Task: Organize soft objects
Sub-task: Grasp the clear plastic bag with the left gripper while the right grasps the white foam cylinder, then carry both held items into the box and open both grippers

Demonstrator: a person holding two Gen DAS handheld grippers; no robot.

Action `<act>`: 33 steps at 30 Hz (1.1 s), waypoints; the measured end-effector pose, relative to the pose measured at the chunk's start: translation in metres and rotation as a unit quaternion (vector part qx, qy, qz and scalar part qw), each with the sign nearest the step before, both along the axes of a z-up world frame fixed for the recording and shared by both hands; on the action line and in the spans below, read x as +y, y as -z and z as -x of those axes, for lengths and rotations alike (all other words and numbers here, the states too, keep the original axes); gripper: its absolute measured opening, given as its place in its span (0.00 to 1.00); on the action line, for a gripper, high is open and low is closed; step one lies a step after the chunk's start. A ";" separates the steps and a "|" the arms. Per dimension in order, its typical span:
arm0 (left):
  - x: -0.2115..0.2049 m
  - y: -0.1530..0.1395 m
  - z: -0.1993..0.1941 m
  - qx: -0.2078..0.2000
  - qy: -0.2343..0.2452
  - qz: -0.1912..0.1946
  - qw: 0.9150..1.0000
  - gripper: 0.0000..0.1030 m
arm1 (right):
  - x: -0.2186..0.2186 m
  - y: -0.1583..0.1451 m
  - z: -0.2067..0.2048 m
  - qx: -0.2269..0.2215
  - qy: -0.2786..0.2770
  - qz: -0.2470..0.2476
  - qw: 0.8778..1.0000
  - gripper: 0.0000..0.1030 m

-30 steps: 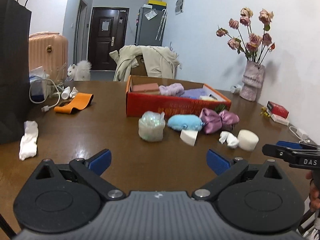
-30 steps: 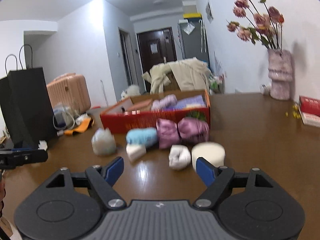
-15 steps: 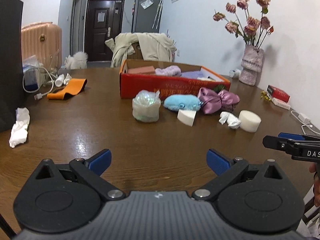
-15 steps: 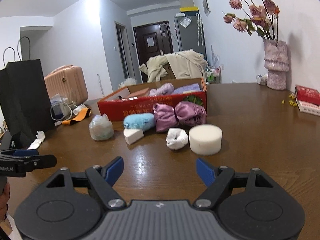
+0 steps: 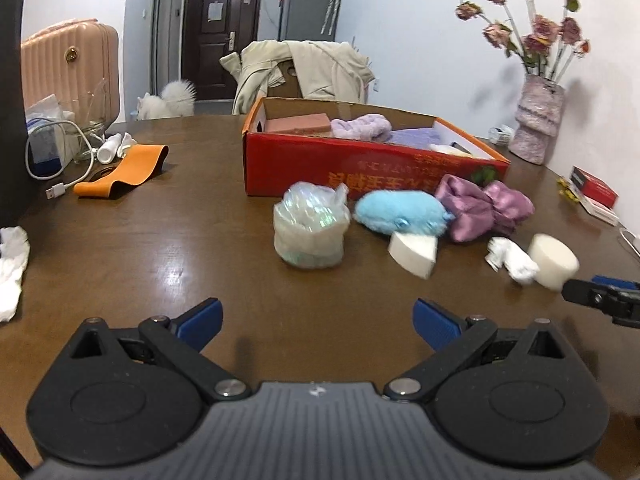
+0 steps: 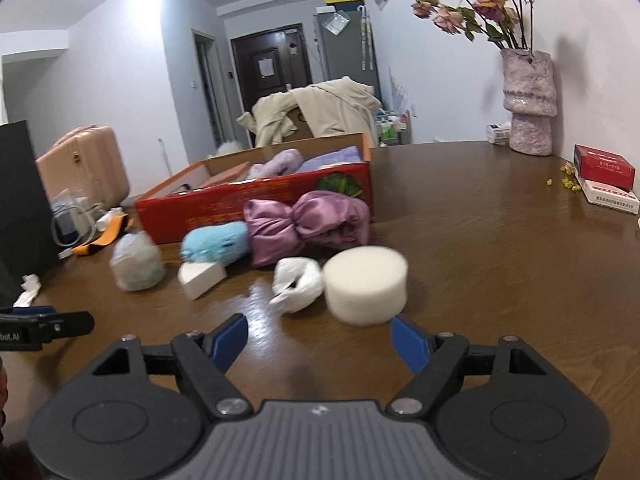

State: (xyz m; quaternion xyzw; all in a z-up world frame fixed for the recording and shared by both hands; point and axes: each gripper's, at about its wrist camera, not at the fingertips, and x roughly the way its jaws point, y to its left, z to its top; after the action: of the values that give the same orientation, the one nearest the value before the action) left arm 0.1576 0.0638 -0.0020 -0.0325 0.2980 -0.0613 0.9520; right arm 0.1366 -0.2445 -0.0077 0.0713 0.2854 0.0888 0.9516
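Soft objects lie on the brown table in front of a red cardboard box (image 5: 360, 160) (image 6: 256, 204): an iridescent bag bundle (image 5: 309, 229) (image 6: 136, 262), a blue plush (image 5: 398, 213) (image 6: 216, 242), a purple satin bow (image 5: 482, 206) (image 6: 308, 222), a white wedge sponge (image 5: 412, 251) (image 6: 202, 278), a crumpled white cloth (image 5: 512, 260) (image 6: 298, 284) and a round white sponge (image 5: 554, 255) (image 6: 366, 284). The box holds purple towels and a pink block. My left gripper (image 5: 316, 316) is open, short of the bag bundle. My right gripper (image 6: 320, 338) is open, just short of the round sponge.
A vase of dried roses (image 6: 528, 100) stands at the far right by red packets (image 6: 604, 180). An orange band (image 5: 124, 170), cables and a white tissue (image 5: 12, 264) lie left. A black bag (image 6: 24, 200) stands at the left edge.
Both grippers have moved forward toward the soft objects, which look larger now. Both stay open and empty.
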 end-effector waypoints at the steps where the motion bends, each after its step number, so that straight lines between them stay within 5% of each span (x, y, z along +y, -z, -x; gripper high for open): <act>1: 0.000 0.000 -0.010 0.003 -0.001 0.002 1.000 1.00 | -0.002 0.001 -0.007 0.002 0.003 0.001 1.000 0.75; 8: 0.000 -0.007 -0.064 -0.010 -0.009 0.012 1.000 0.98 | -0.010 0.008 -0.058 0.031 0.022 0.000 0.999 0.62; 10: 0.000 -0.007 -0.077 -0.015 -0.009 0.015 1.000 0.86 | -0.011 0.010 -0.067 0.034 0.022 0.002 0.999 0.56; 12: 0.001 -0.003 -0.087 -0.005 -0.007 0.023 1.000 0.55 | -0.011 0.011 -0.073 0.034 0.023 0.001 0.999 0.56; 14: 0.005 0.003 -0.096 0.017 0.004 0.044 0.999 0.46 | -0.012 0.012 -0.077 0.033 0.021 0.001 0.999 0.56; 21: 0.006 -0.002 -0.085 0.006 0.009 0.049 0.999 0.41 | -0.010 0.008 -0.077 0.033 0.022 0.004 0.999 0.55; 33: 0.017 -0.032 -0.005 -0.040 0.014 0.064 0.997 0.41 | 0.000 -0.029 -0.016 -0.023 0.012 0.003 1.000 0.55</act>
State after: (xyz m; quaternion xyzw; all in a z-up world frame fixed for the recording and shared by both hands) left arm 0.1628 0.0811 0.0303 -0.0870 0.2557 -0.0945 0.9582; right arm 0.1527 -0.2448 0.0217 0.0694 0.2631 0.0781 0.9591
